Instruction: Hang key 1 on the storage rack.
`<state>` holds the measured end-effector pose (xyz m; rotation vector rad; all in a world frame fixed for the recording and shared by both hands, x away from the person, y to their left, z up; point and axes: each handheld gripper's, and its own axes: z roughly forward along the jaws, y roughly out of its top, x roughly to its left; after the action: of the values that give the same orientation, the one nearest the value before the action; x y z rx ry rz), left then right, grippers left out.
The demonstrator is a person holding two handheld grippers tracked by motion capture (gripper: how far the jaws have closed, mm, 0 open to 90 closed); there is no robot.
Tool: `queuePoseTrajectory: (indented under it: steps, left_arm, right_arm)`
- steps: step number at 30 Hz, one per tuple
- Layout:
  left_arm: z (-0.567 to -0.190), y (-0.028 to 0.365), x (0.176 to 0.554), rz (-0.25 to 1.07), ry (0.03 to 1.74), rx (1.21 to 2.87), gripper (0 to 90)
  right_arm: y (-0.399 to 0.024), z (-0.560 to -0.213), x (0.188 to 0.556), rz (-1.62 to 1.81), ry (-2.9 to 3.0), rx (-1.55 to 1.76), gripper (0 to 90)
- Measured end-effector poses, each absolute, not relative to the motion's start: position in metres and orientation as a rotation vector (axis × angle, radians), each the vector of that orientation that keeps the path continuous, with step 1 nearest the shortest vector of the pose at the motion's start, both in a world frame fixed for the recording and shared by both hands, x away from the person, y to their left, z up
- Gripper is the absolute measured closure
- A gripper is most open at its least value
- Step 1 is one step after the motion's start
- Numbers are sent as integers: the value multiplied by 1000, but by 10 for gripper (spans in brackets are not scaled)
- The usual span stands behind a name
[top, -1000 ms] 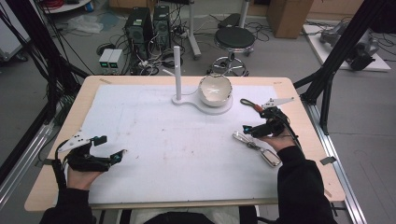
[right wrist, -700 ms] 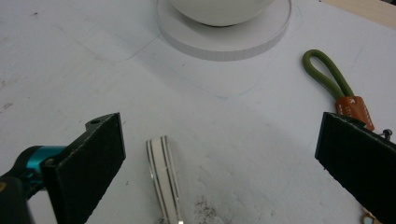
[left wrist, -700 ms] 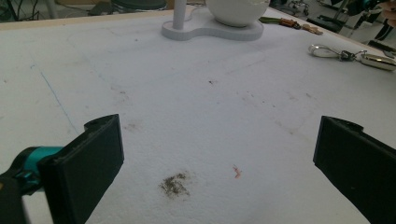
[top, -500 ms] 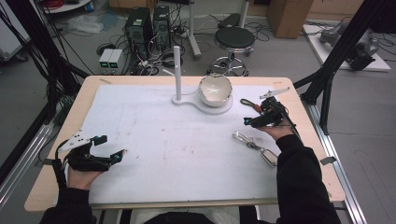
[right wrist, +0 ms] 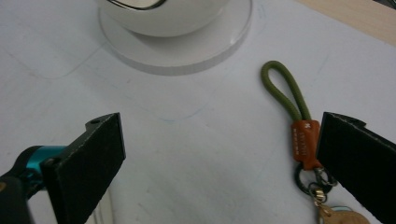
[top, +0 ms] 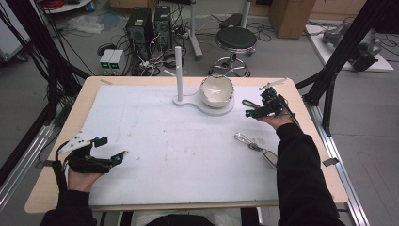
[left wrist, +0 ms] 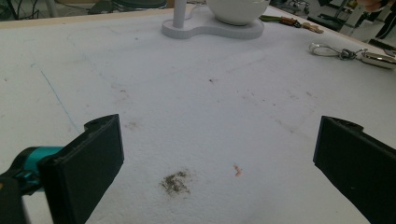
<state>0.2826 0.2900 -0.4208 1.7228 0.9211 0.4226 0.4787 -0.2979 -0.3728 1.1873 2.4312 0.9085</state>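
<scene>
A green cord loop keychain with an orange leather tag (right wrist: 306, 142) lies flat on the white mat, just right of the bowl (top: 216, 90); in the high view the keychain (top: 248, 103) sits at the far right. My right gripper (right wrist: 219, 158) hovers open over it, the tag close beside its right jaw, nothing held. The right gripper (top: 256, 102) sits at the table's far right. A metal carabiner keychain with a fob (top: 254, 147) lies nearer on the mat, apart from the gripper. My left gripper (top: 112, 147) rests open at the near left, over bare mat (left wrist: 217, 163).
The white bowl sits on a white stand base (top: 188, 100) with an upright post (top: 179, 70) at the back middle. The carabiner keychain (left wrist: 345, 52) shows far off in the left gripper view. The wooden table edge (top: 301, 101) runs close behind the right hand.
My right gripper has moved away from the carabiner keychain, farther back toward the green keychain beside the bowl. The left gripper has stayed put.
</scene>
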Motion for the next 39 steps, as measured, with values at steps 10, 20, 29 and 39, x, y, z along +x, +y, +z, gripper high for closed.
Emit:
queuePoseTrajectory:
  steps: [10, 20, 29, 39]
  left_arm:
    - [-421, 291, 283, 421, 920, 1724, 22]
    - [-422, 291, 283, 413, 930, 1724, 22]
    - [-423, 292, 282, 410, 936, 1730, 22]
    - [-423, 292, 282, 414, 947, 1726, 22]
  right_arm:
    - [-310, -378, 510, 774, 2421, 1246, 7]
    - [-312, -408, 531, 672, 2457, 1249, 12]
    - [-317, -416, 537, 621, 2466, 1297, 240]
    - [-327, -416, 541, 679, 2443, 1351, 450]
